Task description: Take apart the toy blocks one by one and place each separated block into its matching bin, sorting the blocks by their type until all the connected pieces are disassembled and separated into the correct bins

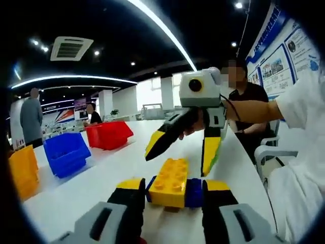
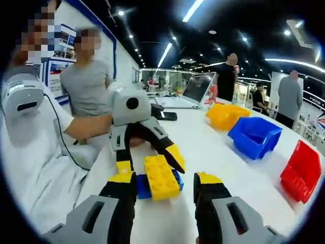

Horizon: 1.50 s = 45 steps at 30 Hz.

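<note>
A yellow block point(image 1: 170, 180) sits stacked on a blue block point(image 1: 193, 193) just above the white table point(image 1: 101, 173). My left gripper point(image 1: 172, 190) has its jaws pressed against the two ends of the blue block. My right gripper point(image 1: 183, 151) hangs open beyond and above the stack, its yellow tips spread wide. In the right gripper view, the same yellow block point(image 2: 160, 175) on the blue block point(image 2: 142, 188) lies between my right gripper's point(image 2: 165, 185) parted jaws with gaps on both sides. The left gripper point(image 2: 150, 161) reaches in from behind the stack.
A red bin point(image 1: 109, 134), a blue bin point(image 1: 67, 152) and a yellow bin point(image 1: 23, 170) line the table's far side; in the right gripper view they are yellow point(image 2: 231, 116), blue point(image 2: 256, 136), red point(image 2: 302, 173). A laptop point(image 2: 198, 89) stands further back. People stand and sit around.
</note>
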Each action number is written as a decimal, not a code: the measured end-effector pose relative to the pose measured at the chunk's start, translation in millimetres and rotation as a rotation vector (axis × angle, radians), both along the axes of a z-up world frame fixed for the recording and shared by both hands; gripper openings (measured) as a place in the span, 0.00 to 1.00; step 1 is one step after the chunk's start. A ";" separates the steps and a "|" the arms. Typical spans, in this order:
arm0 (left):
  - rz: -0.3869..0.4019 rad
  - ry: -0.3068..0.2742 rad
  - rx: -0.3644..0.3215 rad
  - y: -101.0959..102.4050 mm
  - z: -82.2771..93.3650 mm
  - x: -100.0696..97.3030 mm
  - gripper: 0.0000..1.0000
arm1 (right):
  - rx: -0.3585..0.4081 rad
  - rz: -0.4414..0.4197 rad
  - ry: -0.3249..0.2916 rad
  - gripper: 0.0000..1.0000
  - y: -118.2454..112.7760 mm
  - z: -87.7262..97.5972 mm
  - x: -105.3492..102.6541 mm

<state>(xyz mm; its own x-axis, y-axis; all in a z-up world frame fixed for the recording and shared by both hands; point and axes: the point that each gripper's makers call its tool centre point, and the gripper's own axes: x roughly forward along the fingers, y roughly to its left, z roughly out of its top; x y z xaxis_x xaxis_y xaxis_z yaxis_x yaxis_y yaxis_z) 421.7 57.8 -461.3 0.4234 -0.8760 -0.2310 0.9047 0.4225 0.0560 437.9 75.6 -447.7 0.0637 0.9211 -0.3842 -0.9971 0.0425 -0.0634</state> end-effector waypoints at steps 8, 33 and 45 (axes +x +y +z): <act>-0.002 -0.013 0.003 2.3 -0.2 2.9 0.44 | 0.003 0.012 0.043 0.30 -1.3 0.7 -3.6; 0.001 0.022 0.004 1.6 -1.0 0.8 0.40 | 0.018 0.162 -0.313 0.24 -8.3 8.1 -17.2; 0.022 -0.001 0.006 3.7 -2.1 11.3 0.41 | 0.199 0.076 -0.117 0.24 -1.1 39.9 -7.7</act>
